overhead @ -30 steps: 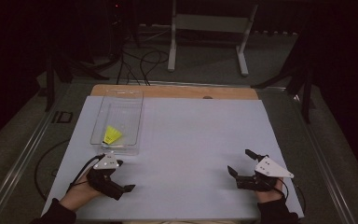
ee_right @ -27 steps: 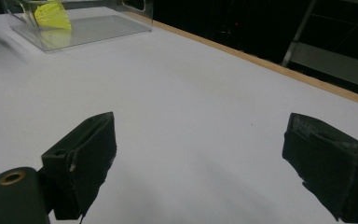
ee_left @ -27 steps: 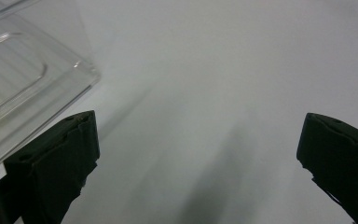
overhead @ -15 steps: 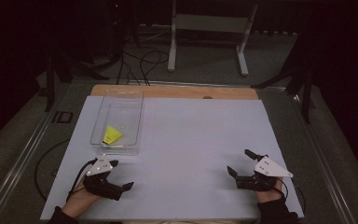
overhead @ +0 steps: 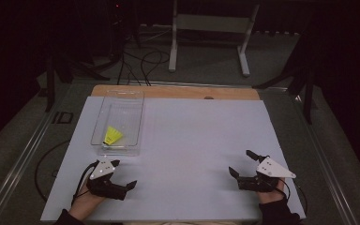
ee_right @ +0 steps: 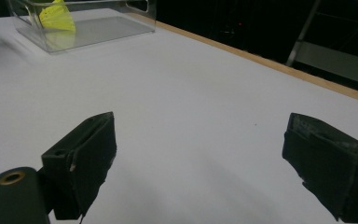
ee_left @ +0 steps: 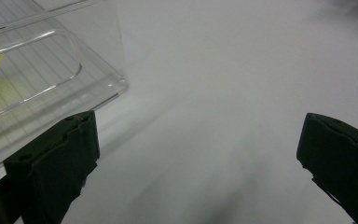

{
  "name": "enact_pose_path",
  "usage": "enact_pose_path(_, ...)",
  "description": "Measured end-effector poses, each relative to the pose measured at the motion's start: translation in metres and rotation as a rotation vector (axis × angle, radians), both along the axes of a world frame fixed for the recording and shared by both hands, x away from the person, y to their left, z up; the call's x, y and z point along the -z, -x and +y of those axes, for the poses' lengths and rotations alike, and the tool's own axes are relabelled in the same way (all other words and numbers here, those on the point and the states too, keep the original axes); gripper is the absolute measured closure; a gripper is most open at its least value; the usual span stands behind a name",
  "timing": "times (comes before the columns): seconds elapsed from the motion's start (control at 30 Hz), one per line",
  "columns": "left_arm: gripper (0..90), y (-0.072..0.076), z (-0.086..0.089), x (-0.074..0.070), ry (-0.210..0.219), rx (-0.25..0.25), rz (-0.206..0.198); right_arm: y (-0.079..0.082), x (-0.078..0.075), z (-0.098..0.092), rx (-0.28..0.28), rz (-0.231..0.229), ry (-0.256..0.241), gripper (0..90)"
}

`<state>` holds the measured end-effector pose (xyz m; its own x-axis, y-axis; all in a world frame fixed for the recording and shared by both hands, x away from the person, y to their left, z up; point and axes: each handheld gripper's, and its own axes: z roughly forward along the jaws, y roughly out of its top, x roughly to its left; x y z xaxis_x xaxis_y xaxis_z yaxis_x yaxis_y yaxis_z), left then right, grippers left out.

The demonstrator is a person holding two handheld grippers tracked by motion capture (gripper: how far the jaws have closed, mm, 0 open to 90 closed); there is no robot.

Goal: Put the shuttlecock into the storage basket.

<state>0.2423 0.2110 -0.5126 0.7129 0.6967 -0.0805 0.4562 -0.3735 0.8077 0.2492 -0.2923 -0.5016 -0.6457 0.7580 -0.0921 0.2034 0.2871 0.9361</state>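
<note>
On the white bench (overhead: 187, 140), both the left tongs (overhead: 122, 174) and the right tongs (overhead: 242, 164) rest wide and empty, the left ones near the clear box (overhead: 138, 123) with a yellow shuttlecock (overhead: 113, 136).

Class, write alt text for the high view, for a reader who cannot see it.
Two hand-held grippers, the left gripper and right gripper, rest open on a white table. Beyond the left one stands a clear plastic bin holding a yellow shuttlecock.
</note>
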Motion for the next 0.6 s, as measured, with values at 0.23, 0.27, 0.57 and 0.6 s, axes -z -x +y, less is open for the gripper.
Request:
enact_pose_path(0.23,0.0,-0.0004,0.0028,0.0039,0.012,-0.025,-0.028,-0.0005,0.0008,-0.0002,-0.007,0.006,-0.011,9.7)
enact_pose_path(0.27,0.0,-0.0004,0.0029,0.0042,0.013,-0.026,-0.027,-0.0006,0.001,-0.0001,-0.008,0.008,-0.011,9.7)
enact_pose_path(0.57,0.0,0.0003,0.0021,0.0063,0.03,-0.041,-0.043,-0.0017,0.0018,-0.0005,-0.021,0.022,-0.022,9.7)
enact_pose_path(0.6,0.0,0.0002,0.0022,0.0069,0.028,-0.039,-0.041,-0.0016,0.0018,-0.0004,-0.021,0.021,-0.021,9.7)
